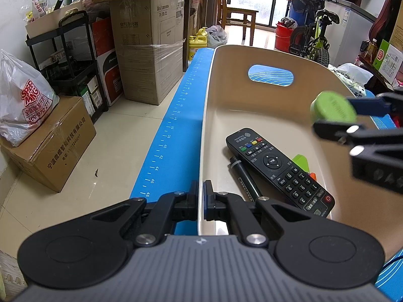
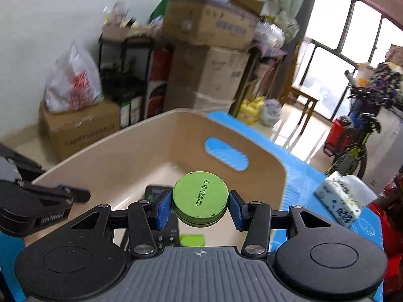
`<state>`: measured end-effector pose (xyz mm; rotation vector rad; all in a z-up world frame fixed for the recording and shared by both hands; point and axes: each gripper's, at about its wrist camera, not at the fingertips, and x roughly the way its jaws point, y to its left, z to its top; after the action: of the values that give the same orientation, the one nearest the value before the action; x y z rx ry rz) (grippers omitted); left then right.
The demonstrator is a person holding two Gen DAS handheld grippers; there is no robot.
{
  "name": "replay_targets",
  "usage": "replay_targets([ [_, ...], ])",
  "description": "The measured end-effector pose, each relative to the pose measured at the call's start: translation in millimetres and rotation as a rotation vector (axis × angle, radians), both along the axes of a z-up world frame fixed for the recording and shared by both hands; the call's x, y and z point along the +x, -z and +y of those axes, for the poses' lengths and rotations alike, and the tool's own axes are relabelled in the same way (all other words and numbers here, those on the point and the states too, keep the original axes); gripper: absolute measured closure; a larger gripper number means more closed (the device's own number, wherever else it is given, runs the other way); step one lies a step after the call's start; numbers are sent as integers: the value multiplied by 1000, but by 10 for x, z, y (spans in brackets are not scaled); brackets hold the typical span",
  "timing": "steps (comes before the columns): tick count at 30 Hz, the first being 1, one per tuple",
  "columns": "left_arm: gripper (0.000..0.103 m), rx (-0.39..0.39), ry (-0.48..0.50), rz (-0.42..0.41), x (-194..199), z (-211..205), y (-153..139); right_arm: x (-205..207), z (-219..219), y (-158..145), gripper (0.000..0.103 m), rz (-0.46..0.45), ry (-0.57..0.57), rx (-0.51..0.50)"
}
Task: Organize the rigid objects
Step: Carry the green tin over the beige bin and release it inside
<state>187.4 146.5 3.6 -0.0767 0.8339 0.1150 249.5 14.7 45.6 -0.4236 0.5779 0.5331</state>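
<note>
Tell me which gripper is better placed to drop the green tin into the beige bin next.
Right. The right gripper already clamps the green tin above the beige bin, over the remote. The left gripper is shut on the bin's near wall, apparently steadying it.

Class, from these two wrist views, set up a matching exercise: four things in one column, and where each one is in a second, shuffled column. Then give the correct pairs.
Things:
1. green round tin
2. remote control
3. tissue pack
4. black marker

Places:
A. on the blue mat, outside the bin
B. on the bin floor, partly under the remote
C. gripped in the right tongs, above the bin
D. lying in the beige bin, buttons up

Pairs: 1-C, 2-D, 3-A, 4-B
</note>
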Motion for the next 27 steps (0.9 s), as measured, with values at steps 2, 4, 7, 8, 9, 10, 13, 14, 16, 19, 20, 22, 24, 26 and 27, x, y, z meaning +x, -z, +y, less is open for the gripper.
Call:
replay_targets([
  [2,99,0,0,0,0,0,0,36,63,49,50,43,-25,-23],
  [4,99,-1,0,0,0,1,0,71,120,101,50,73,-32,-42],
  [7,99,-2,0,0,-1,-8,0,100,187,220,50,110,-43,-86],
  [8,99,-3,1,-1,0,-19,1,118,201,266,50,134,-47,-101],
  [9,99,-2,1,0,2,-27,3,136,207,288,50,155,-48,-109],
  [10,99,-2,1,0,-1,-37,2,141,202,282,50,166,-48,-99],
  [13,99,0,1,0,-4,-43,2,181,223,330,50,225,-64,-126],
  [14,99,-1,1,1,-4,-40,1,196,222,333,49,245,-67,-123],
  [16,99,-2,1,0,-5,-41,0,224,215,331,49,265,-63,-120],
  [19,99,-1,1,0,-4,-42,1,252,212,330,44,281,-59,-122],
  [20,99,-2,1,0,-4,-41,1,247,212,320,44,278,-61,-121],
  [22,99,-3,1,0,-4,-43,1,246,221,317,42,271,-63,-123],
  [24,99,-2,1,0,-4,-43,1,242,211,298,36,262,-63,-113],
  [26,99,-2,1,0,-4,-44,1,225,183,264,26,244,-74,-85],
  [27,99,-2,1,0,-4,-44,1,220,172,249,26,236,-73,-78],
])
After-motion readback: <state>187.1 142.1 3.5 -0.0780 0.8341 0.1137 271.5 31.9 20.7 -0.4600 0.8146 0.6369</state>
